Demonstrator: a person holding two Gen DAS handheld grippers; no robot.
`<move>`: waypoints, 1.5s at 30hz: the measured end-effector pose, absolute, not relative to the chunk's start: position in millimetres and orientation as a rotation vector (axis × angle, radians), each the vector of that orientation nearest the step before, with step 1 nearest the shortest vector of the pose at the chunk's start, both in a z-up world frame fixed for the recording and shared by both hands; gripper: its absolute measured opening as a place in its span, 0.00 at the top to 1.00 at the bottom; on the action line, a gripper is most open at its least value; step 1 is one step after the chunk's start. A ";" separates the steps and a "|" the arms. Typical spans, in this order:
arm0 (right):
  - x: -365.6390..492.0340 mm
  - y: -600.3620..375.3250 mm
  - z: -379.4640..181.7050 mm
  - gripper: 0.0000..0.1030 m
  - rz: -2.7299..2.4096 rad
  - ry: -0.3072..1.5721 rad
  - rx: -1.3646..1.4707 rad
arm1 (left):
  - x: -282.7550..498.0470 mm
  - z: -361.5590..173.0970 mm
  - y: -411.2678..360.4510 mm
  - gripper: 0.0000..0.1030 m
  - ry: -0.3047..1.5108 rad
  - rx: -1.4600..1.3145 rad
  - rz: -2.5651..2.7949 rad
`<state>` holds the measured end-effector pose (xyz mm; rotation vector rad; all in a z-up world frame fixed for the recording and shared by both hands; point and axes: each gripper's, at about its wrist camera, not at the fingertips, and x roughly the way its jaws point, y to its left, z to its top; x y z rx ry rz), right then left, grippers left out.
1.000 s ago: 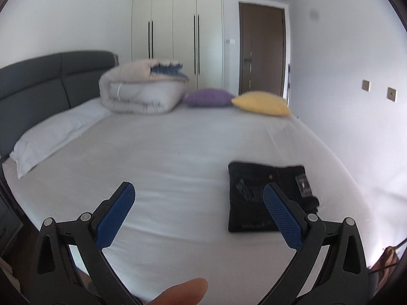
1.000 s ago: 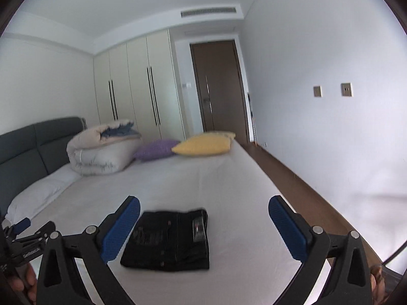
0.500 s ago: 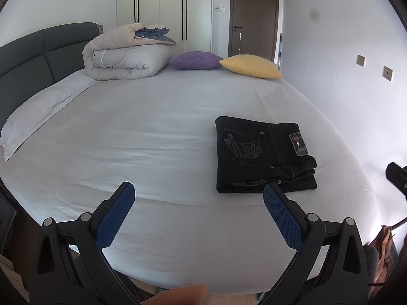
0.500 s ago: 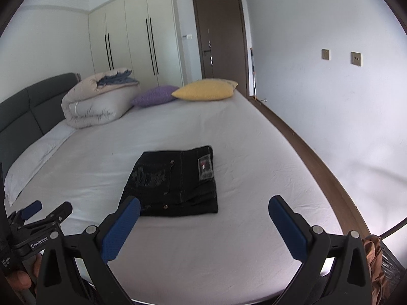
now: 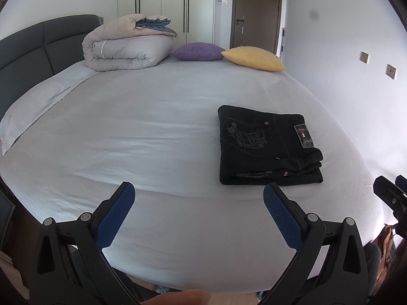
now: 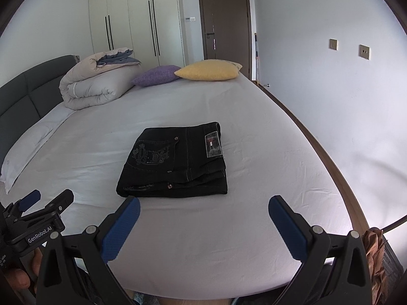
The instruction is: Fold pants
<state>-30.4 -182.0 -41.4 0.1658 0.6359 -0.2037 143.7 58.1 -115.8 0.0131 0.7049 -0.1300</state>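
Lying folded on the bed, black pants face each empty, spread-apart hand-held gripper.

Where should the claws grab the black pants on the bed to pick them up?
Probably the near edge of the black pants, coming from the foot of the bed. The folded layers stack there into one thick lip facing both open grippers, left gripper and right gripper. One finger would slide under that lip and one above, a gripper near each corner, so the stack stays together.
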 end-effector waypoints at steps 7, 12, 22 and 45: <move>-27.8 -178.8 -44.3 0.00 -0.193 0.654 0.157 | 142.3 -118.2 57.4 0.00 0.706 0.022 -0.127; -26.2 -179.7 -46.8 0.00 -0.193 0.667 0.161 | 143.7 -120.8 56.9 0.00 0.710 0.023 -0.128; -23.7 -179.8 -48.5 0.00 -0.191 0.678 0.163 | 145.4 -124.8 55.9 0.00 0.715 0.031 -0.130; -23.7 -177.1 -53.0 0.00 -0.188 0.685 0.162 | 145.4 -125.6 55.6 0.00 0.716 0.030 -0.130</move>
